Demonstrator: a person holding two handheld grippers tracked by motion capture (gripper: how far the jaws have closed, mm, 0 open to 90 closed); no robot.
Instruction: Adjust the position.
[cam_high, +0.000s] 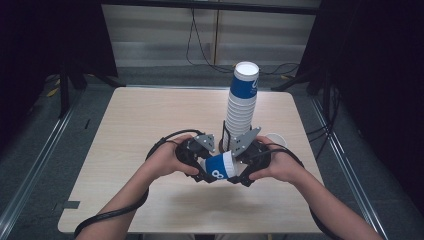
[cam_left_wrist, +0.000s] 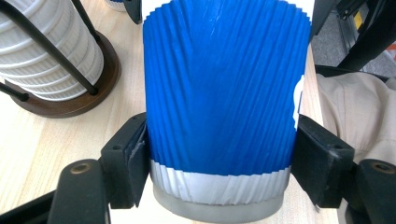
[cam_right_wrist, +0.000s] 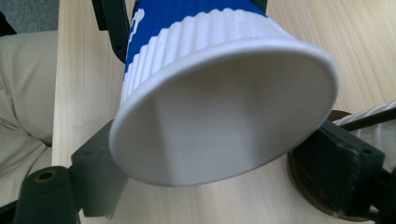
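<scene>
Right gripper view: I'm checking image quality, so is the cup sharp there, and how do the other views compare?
Right gripper view: cup rim soft, shadow inside. Left gripper view: cup ribs crisp, its base slightly blurred. High view: table evenly lit, surroundings dark.

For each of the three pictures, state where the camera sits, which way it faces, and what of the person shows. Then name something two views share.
High view: above the person's side, facing forward and down on the table; both forearms, left gripper and right gripper show.
Left gripper view: rides that gripper, looking along its jaws at the blue paper cup base.
Right gripper view: rides that gripper, facing the cup's open mouth.
Shared: the cup and the cup stack in its holder.
</scene>
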